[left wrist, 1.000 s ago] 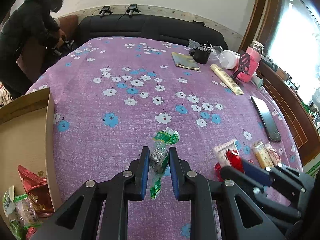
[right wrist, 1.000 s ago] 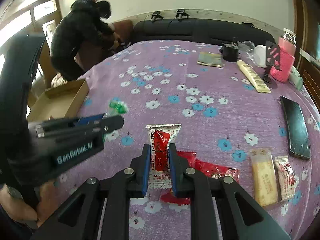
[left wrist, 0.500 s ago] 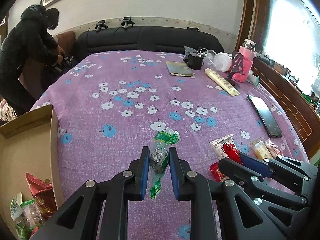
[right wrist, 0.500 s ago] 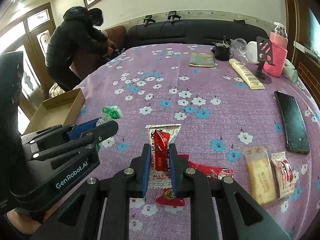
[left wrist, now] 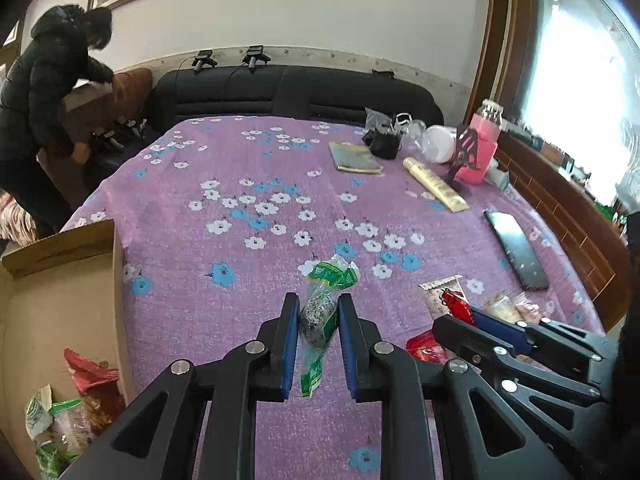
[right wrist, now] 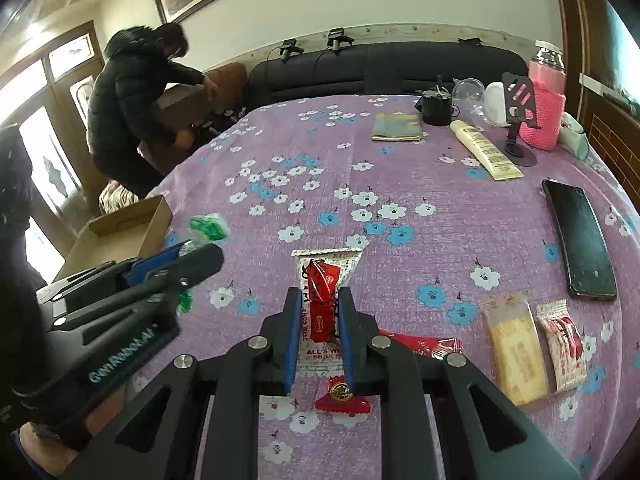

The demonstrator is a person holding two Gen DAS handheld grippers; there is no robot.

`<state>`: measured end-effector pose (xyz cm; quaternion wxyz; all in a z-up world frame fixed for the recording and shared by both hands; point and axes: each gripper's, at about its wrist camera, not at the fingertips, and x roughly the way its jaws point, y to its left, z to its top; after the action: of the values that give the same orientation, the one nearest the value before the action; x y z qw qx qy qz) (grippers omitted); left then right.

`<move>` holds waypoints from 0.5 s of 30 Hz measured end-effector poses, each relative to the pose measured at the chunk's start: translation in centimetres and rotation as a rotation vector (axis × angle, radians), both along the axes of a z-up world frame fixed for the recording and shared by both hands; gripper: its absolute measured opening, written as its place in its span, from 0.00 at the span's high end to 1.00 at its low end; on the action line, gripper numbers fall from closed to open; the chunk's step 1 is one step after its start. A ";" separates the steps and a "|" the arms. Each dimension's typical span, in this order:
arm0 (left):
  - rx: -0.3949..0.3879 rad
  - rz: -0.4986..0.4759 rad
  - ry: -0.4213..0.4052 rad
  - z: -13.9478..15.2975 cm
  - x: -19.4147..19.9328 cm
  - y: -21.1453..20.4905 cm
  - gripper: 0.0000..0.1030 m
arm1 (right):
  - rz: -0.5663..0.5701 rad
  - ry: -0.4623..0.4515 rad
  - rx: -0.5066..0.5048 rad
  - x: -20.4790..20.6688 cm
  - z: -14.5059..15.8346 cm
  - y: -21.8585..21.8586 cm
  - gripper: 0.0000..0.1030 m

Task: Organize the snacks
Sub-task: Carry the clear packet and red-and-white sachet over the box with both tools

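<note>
Purple cloth (left wrist: pixel 248 292) | left gripper (left wrist: pixel 319 322) clamps green pack (left wrist: pixel 320 312), right gripper (right wrist: pixel 319 314) clamps red pack (right wrist: pixel 326 296) | you: clear box (left wrist: pixel 116 280) wall, drop 1 pack first.

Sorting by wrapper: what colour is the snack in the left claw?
Green and clear snack packet, best in left wrist view.

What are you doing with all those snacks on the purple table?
A person is tidying snacks with a gripper in each hand. The left gripper is shut on a green-and-clear snack packet, and the right gripper is shut on a white-and-red snack packet. A cardboard box at the table's left edge already holds some snacks. A few more packets, such as the yellow biscuit packet, wait on the flowered tablecloth.
</note>
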<state>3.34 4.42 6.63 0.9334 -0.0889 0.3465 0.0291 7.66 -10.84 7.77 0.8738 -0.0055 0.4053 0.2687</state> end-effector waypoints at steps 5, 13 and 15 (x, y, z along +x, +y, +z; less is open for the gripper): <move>-0.040 -0.002 -0.010 1.1 -1.3 1.0 0.81 | -0.013 0.005 0.033 -0.9 0.9 -0.2 0.84; -0.084 0.044 -0.031 2.4 -4.1 4.6 0.81 | 0.059 0.014 0.064 -3.6 1.7 2.3 0.84; -0.095 0.065 -0.040 2.7 -5.0 5.9 0.81 | 0.094 0.009 0.068 -4.6 2.0 3.5 0.84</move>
<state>-1.66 10.31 9.29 0.9333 -0.1451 0.3259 0.0410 3.06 -7.35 9.82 0.8581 0.0065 0.3990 0.3230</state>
